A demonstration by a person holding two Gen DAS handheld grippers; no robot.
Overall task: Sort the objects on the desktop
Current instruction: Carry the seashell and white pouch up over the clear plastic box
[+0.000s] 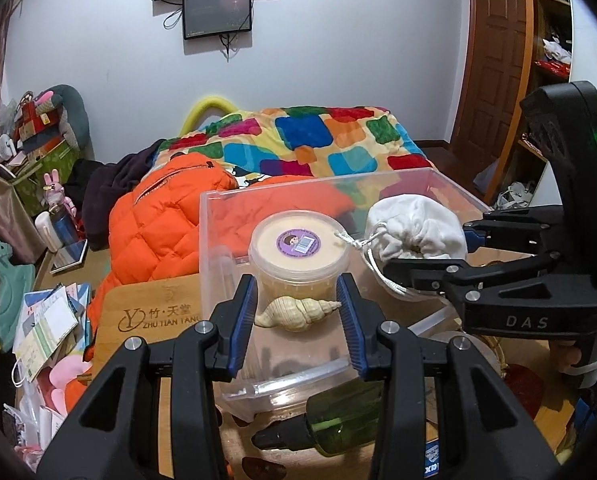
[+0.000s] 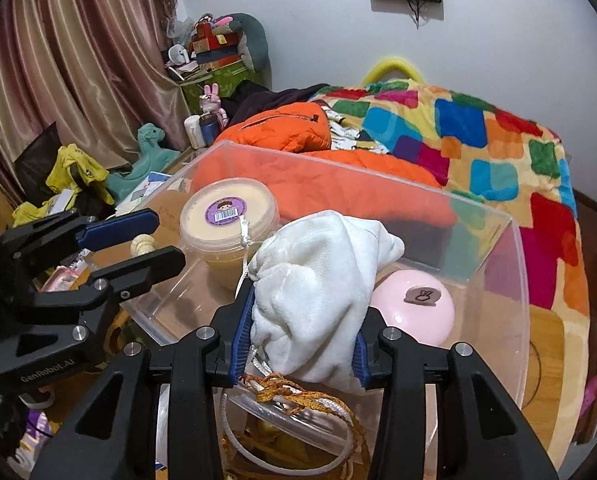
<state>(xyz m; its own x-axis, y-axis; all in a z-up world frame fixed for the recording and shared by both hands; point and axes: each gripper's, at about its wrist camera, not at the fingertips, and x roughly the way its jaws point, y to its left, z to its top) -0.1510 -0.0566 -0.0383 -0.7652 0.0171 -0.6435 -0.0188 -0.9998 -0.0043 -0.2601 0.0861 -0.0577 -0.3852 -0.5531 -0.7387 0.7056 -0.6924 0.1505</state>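
A cream spiral seashell point(image 1: 298, 312) lies crosswise between the blue pads of my left gripper point(image 1: 298, 316), which is shut on it above the near end of a clear plastic bin point(image 1: 218, 196). In the bin stands a round tub point(image 1: 298, 244) with a cream lid and a purple sticker. My right gripper point(image 1: 422, 248) reaches in from the right, shut on a white drawstring pouch point(image 1: 414, 228). In the right wrist view the pouch point(image 2: 318, 280) fills my right gripper point(image 2: 302, 336) over the bin point(image 2: 478, 248). My left gripper point(image 2: 166, 238) carries the shell point(image 2: 142, 245) at the left.
A pink round case point(image 2: 414, 312) lies inside the bin beside the tub point(image 2: 228, 210). A green bottle point(image 1: 338, 420) lies under the bin's near edge and a bamboo board point(image 1: 150, 304) is to its left. An orange braided cord point(image 2: 298, 396) lies in front. An orange jacket point(image 1: 158, 220) and a colourful blanket lie behind.
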